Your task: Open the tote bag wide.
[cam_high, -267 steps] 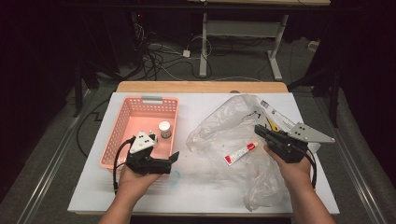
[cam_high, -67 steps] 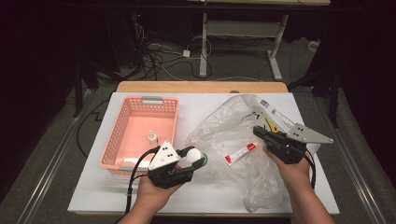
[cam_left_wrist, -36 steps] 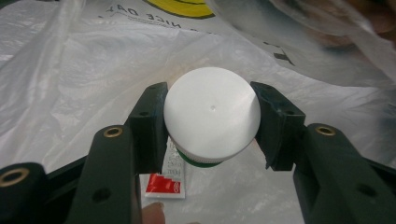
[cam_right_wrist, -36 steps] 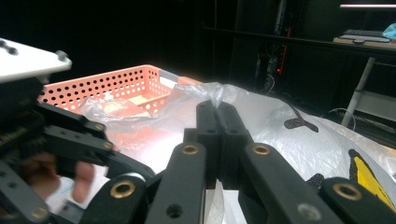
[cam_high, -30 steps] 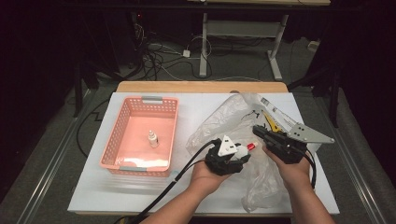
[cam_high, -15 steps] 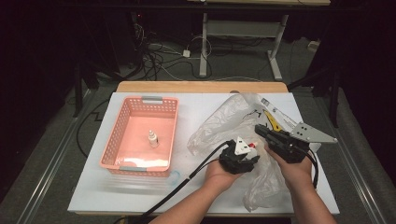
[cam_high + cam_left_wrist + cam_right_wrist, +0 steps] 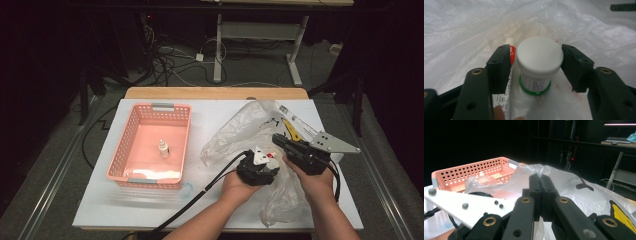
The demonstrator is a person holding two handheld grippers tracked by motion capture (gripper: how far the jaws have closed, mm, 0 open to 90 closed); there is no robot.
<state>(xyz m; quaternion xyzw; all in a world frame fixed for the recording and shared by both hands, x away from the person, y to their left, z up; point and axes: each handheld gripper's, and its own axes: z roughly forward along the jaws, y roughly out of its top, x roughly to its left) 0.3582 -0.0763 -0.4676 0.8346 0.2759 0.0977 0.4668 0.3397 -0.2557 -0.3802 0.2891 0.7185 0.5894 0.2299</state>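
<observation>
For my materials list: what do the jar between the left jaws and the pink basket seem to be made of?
Jar: probably plastic, with a smooth matte white lid and a printed label.
Pink basket: apparently moulded plastic, since its walls carry regular rows of holes.

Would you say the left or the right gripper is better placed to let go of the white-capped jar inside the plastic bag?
Left. The left gripper straddles the jar standing in the plastic bag, its jaws just opening, gaps both sides. The right gripper is pinched shut on the bag's edge, holding it.
</observation>
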